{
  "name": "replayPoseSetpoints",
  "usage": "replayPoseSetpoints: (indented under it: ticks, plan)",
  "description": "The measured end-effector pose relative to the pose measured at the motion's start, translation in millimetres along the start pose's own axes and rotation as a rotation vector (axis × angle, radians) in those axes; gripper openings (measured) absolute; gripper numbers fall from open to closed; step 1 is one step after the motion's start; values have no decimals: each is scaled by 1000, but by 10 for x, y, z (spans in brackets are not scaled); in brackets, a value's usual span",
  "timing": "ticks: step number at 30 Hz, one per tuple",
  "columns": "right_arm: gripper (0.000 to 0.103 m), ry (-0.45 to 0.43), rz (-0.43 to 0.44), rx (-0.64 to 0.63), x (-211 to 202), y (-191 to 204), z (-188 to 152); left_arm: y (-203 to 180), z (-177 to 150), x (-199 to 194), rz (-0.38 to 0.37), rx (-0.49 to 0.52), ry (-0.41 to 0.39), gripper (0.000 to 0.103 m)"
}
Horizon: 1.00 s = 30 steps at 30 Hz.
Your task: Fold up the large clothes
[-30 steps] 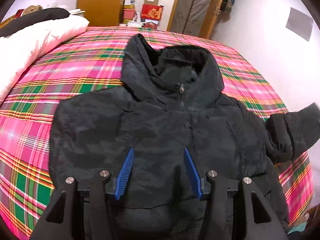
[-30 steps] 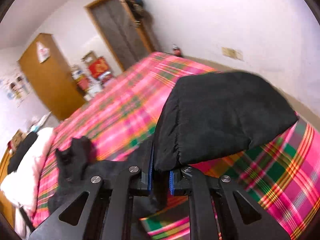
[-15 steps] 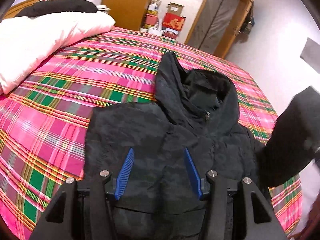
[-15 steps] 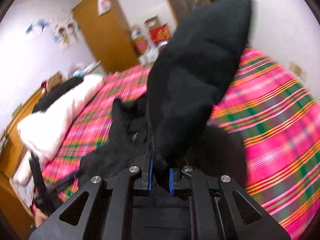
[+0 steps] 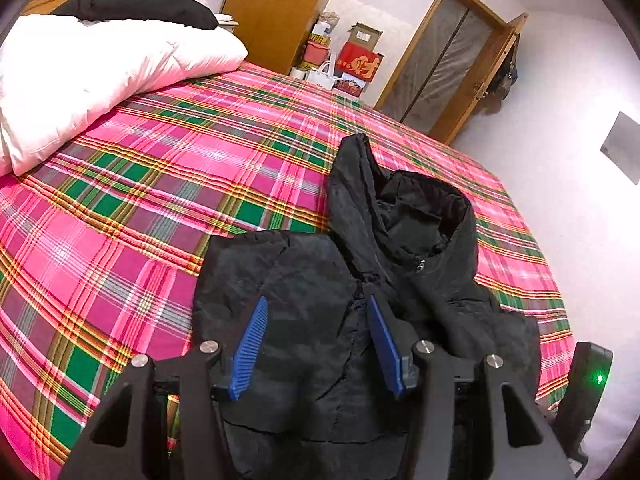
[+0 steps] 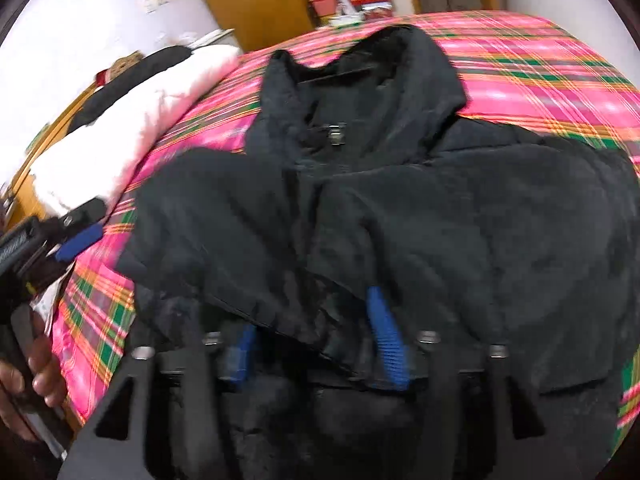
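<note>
Both our left tongs (image 5: 318, 312) and right tongs (image 6: 316, 320) gape wide, empty, above the black jacket (image 5: 360, 288) on the bed (image 5: 160, 184).

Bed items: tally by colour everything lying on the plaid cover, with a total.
Black: 2, the hooded jacket spread on the plaid cover, and a dark bundle at the head end, on top of the quilt.
White: 1, the quilt.
Total: 3.
</note>
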State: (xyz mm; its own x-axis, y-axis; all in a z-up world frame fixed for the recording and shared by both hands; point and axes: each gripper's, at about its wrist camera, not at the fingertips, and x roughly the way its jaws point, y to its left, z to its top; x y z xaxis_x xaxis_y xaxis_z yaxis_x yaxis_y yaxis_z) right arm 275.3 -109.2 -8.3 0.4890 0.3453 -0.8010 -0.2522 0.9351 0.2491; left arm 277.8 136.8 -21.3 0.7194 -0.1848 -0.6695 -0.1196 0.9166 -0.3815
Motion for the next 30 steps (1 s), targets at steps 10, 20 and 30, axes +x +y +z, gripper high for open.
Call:
replayPoseSetpoints:
  ticks: [10,20,30]
  plan:
    - [62,-105,18,-49,-781,-115,-106,-201,-100,108,-100,-4,51,55]
    - [36,-125,-259,248,-684,-1542,-211,-951,-462,401,-165,262,124,55]
    - [35,-20,-332,117,-192,-1437,-288,-998,-828,979,38,345,257,55]
